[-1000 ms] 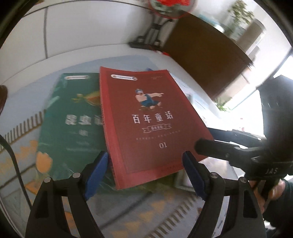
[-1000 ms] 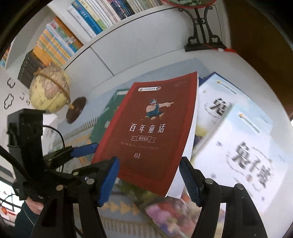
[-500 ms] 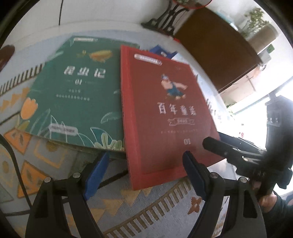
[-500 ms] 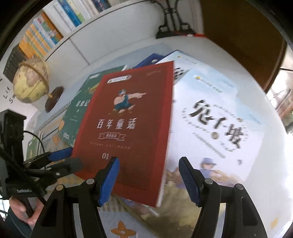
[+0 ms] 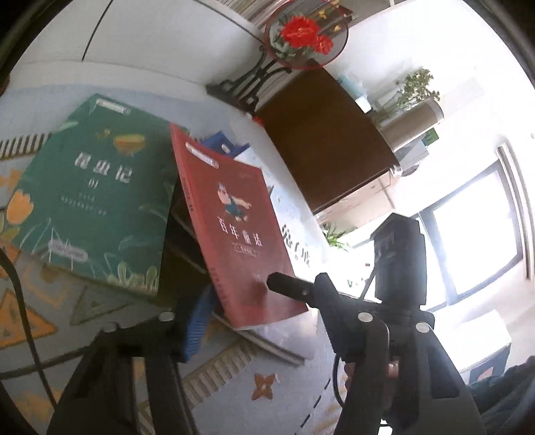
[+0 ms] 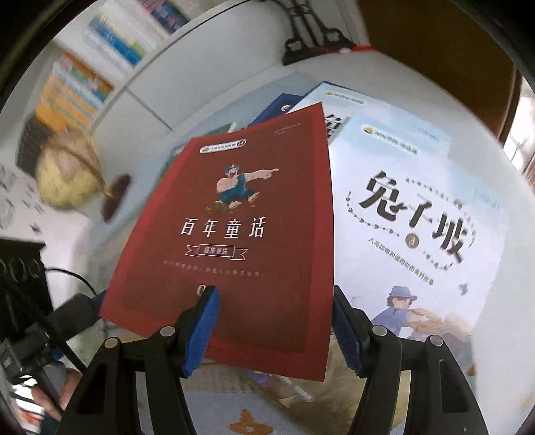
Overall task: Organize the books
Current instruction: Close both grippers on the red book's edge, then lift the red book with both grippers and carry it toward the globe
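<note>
A red book is tilted, its spine edge lifted off the table and its far edge down on a white book. My left gripper is closing, with the red book's near spine corner between its jaws; the pads do not visibly press. My right gripper stands open: the left pad lies over the cover and the right pad sits past the book's right edge. One of its fingers rests on the cover. A green book lies flat to the left.
A dark blue book peeks out behind the red one. A globe and a full bookshelf stand at the back left, a flower ornament on a black stand and a brown cabinet at the back right. A patterned mat covers the table.
The left gripper rolled and its jaws narrowed around the red book's near corner. The book's spine side tipped up. The right gripper came closer, its left pad now over the cover.
</note>
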`<state>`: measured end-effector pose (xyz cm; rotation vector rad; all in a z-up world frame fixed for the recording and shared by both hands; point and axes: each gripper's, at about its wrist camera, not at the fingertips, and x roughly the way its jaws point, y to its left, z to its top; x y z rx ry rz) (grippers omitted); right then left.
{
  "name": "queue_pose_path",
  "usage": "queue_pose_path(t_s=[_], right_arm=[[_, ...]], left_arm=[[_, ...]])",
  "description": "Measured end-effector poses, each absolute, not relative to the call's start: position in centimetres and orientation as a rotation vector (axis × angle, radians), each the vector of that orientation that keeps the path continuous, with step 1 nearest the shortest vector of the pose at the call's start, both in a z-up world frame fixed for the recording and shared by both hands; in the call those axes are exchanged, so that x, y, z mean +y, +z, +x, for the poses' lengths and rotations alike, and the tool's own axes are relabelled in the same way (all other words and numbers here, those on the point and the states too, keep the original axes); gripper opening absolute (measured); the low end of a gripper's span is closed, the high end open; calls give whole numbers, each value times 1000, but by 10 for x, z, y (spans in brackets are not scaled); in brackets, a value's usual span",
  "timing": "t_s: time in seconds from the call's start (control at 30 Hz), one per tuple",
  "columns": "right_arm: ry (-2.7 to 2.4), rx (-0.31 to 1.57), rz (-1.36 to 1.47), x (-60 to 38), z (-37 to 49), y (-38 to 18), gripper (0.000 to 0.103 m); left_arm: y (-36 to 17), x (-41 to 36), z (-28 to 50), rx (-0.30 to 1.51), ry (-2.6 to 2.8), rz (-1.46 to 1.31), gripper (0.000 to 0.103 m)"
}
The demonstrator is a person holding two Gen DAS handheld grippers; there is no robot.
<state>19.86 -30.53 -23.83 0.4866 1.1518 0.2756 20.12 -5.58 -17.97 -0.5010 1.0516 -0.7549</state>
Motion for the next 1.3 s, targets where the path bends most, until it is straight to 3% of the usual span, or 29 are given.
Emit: queue_pose_path(t_s=[0.17, 0.27, 0.43, 0.5, 0.7, 0.73, 0.8, 0.9, 1.0, 1.17, 1.3], right_arm=[[292, 1147, 628, -319, 199, -244, 66], [285, 1153, 617, -317, 197, -242, 66], [316, 1192, 622, -319, 196, -243, 72], [330, 1203, 705, -327, 192, -247, 83], [398, 1141, 1075, -359, 188, -270, 83], [407, 1133, 1119, -360, 191, -273, 82], [412, 1128, 1158, -359, 197, -277, 55], [384, 1147, 1091, -349, 201, -275, 39], [337, 1141, 858, -334, 198, -254, 33], [254, 1060, 359, -287, 185, -209, 33], [264, 989, 184, -267, 168, -190, 33]], left_arm=[[-202, -77, 211, 1120, -671, -431, 23], [-210, -87, 212, 1144, -625, -431, 13], [-212, -68, 217, 1168, -681, -693, 10], [-210, -62, 222, 1172, -702, -764, 10], [-213, -63, 227, 1211, -738, -838, 10], [-215, -65, 226, 1219, -739, -840, 10], [-217, -71, 227, 1231, -718, -797, 10], [-213, -75, 221, 1238, -663, -666, 10], [-207, -86, 215, 1222, -624, -497, 10], [-182, -117, 188, 1106, -553, -141, 13], [-168, -119, 173, 1047, -521, -58, 15]])
